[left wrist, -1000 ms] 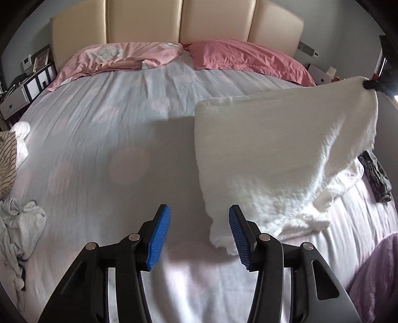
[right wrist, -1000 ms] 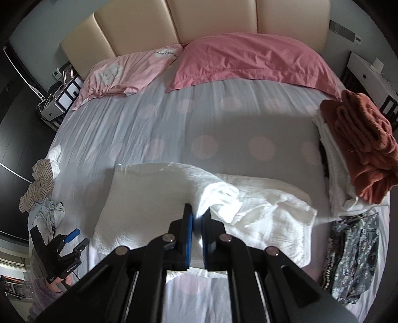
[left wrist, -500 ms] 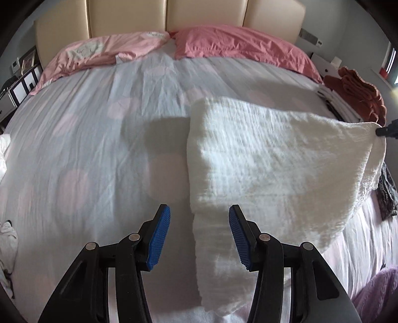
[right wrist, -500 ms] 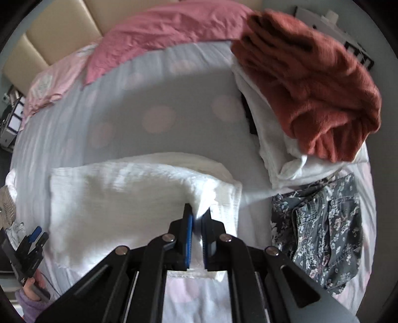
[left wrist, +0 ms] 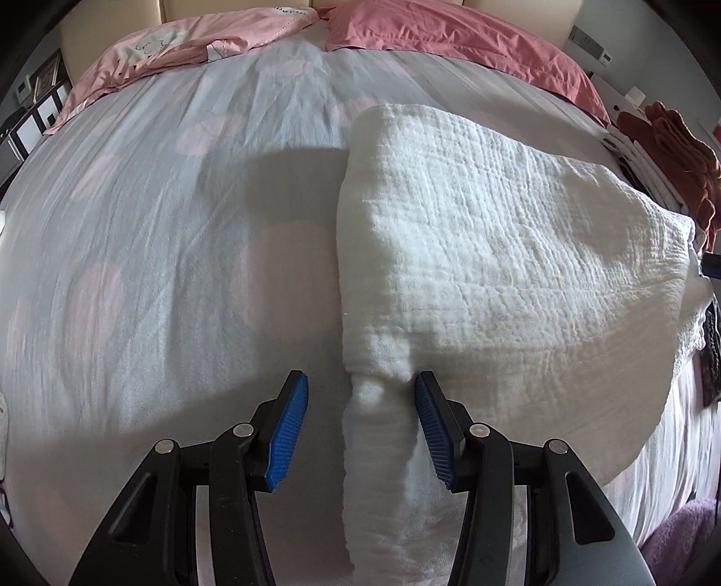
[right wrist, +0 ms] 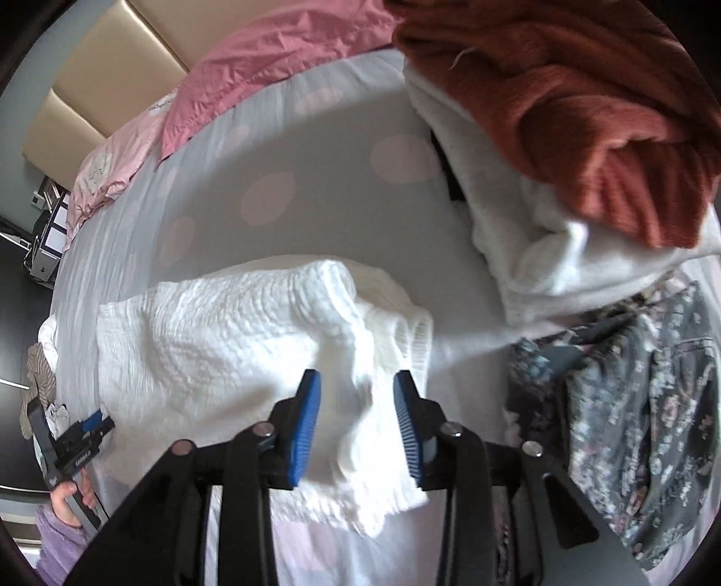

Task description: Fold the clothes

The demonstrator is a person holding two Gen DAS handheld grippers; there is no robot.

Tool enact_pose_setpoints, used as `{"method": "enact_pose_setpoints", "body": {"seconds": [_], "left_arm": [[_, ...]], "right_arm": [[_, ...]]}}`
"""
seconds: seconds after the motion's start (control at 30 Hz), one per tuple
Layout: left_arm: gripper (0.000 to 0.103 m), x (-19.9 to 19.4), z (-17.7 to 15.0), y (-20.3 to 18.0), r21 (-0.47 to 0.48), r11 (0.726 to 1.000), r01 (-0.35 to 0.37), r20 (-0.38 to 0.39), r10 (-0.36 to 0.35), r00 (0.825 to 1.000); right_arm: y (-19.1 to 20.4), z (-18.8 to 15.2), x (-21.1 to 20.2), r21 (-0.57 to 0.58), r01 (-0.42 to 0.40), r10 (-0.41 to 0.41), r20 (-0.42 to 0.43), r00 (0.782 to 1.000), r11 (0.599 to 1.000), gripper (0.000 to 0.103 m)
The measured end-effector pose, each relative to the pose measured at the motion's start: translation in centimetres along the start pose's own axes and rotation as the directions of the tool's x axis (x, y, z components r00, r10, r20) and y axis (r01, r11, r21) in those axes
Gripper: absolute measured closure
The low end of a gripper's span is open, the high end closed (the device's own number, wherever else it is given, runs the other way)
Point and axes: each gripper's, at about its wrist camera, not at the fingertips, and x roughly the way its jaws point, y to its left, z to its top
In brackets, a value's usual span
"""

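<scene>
A white textured garment [left wrist: 495, 252] lies folded over on the bed, its left fold edge running toward me. My left gripper [left wrist: 360, 428] is open, its blue pads straddling the near end of that fold edge. In the right wrist view the same white garment [right wrist: 225, 342] lies flat, and my right gripper [right wrist: 358, 423] is open just above its right end, cloth between the pads but not pinched. The left gripper [right wrist: 92, 426] shows at the far left there.
Pink pillows [left wrist: 405, 36] lie at the headboard. A stack with a rust-coloured knit [right wrist: 586, 99] on white folded clothes [right wrist: 563, 261] sits at the bed's right side, with a floral grey garment [right wrist: 631, 405] beside it. Spotted sheet [left wrist: 157, 225] stretches left.
My right gripper lowered the garment's end onto the bed and opened, letting it go. My left gripper moved forward and down to the fold edge, staying open.
</scene>
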Motion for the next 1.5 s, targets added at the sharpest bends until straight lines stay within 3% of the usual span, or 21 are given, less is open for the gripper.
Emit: {"method": "enact_pose_setpoints", "body": {"seconds": [0.17, 0.33, 0.37, 0.5, 0.67, 0.77, 0.83, 0.97, 1.07, 1.1, 1.37, 1.5], "left_arm": [[0.052, -0.4, -0.3, -0.4, -0.003, 1.000, -0.023, -0.004, 0.023, 1.000], [0.052, -1.0, -1.0, -0.3, -0.018, 1.000, -0.024, -0.008, 0.023, 1.000], [0.052, -1.1, -1.2, -0.2, -0.017, 1.000, -0.026, -0.006, 0.026, 1.000], [0.052, -1.3, -1.4, 0.1, -0.037, 0.999, -0.020, -0.009, 0.020, 1.000], [0.052, -1.4, -1.4, 0.0, -0.034, 0.999, -0.013, 0.006, 0.013, 1.000], [0.052, -1.2, -1.8, -0.2, -0.021, 1.000, -0.010, 0.000, 0.010, 1.000], [0.052, -1.2, -1.9, -0.3, -0.012, 1.000, -0.019, -0.001, 0.019, 1.000], [0.052, -1.8, -2.0, -0.1, -0.022, 1.000, -0.015, 0.015, 0.015, 1.000], [0.052, -2.2, -2.1, 0.0, -0.026, 0.999, -0.022, 0.033, 0.023, 0.999], [0.052, -2.1, -2.0, 0.0, -0.027, 0.999, -0.022, 0.034, 0.023, 0.999], [0.052, -1.0, -0.2, -0.2, -0.016, 0.999, -0.039, 0.030, 0.039, 0.999], [0.052, -1.2, 1.4, -0.4, -0.025, 0.999, -0.034, 0.023, 0.034, 0.999]], "right_arm": [[-0.6, -3.1, -0.6, -0.038, -0.034, 0.034, -0.014, 0.999, 0.999, 0.064], [-0.7, -4.8, 1.8, -0.056, -0.046, 0.045, -0.026, 0.999, 0.997, 0.061], [-0.9, -4.8, 2.3, -0.045, -0.059, 0.057, -0.025, 0.998, 0.997, 0.063], [-0.5, -4.9, 2.2, -0.035, -0.080, 0.080, 0.009, 0.997, 0.996, 0.096], [-1.2, -4.0, -1.1, 0.013, -0.070, 0.070, 0.010, 0.997, 0.997, 0.098], [-2.6, -4.4, -0.5, 0.032, -0.016, 0.016, -0.021, 1.000, 0.999, 0.099], [-3.3, -5.0, 0.8, 0.051, -0.022, 0.024, -0.039, 0.999, 0.998, 0.099], [-4.4, -5.5, 1.6, 0.084, -0.074, 0.076, -0.027, 0.997, 0.994, 0.091], [-5.3, -5.2, 0.7, 0.118, -0.120, 0.119, 0.013, 0.993, 0.986, 0.057], [-5.5, -5.0, 0.5, 0.122, -0.135, 0.133, 0.019, 0.991, 0.983, 0.051], [-5.1, -4.1, 4.3, 0.133, -0.171, 0.177, -0.029, 0.984, 0.976, 0.050], [-4.3, -4.0, 6.4, 0.133, -0.136, 0.142, -0.038, 0.989, 0.982, 0.052]]}}
